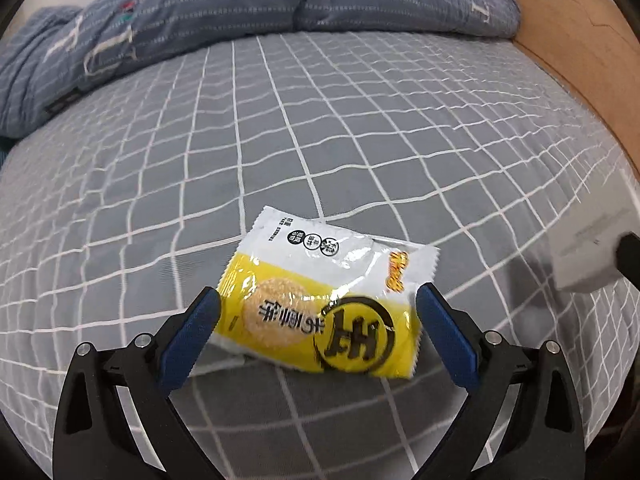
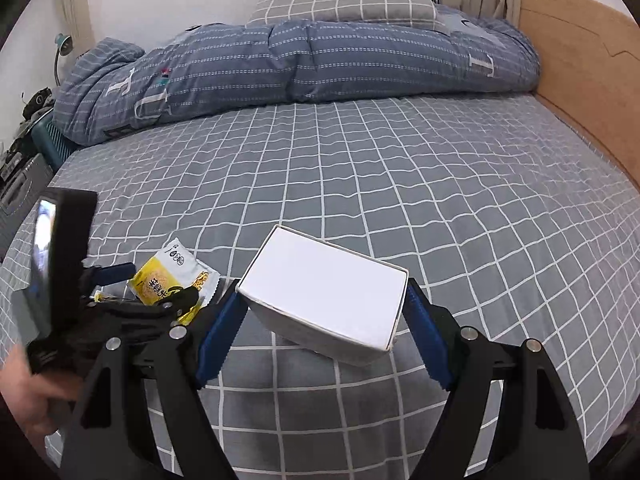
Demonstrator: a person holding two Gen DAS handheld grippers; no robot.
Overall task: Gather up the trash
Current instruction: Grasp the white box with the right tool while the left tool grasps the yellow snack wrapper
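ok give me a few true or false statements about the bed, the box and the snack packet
1. The right gripper is closed on a white box. True; the box is tilted, one end lifted off the checked sheet.
2. The left gripper has the yellow and white snack packet clamped tight. False; its jaws stand open on either side of the packet, which lies on the sheet.
3. The snack packet lies on the box's left in the right wrist view. True.
4. The blue quilt covers the whole mattress. False; it is bunched at the far end, by the pillow.
5. The bed's side board is metal. False; it is wooden.
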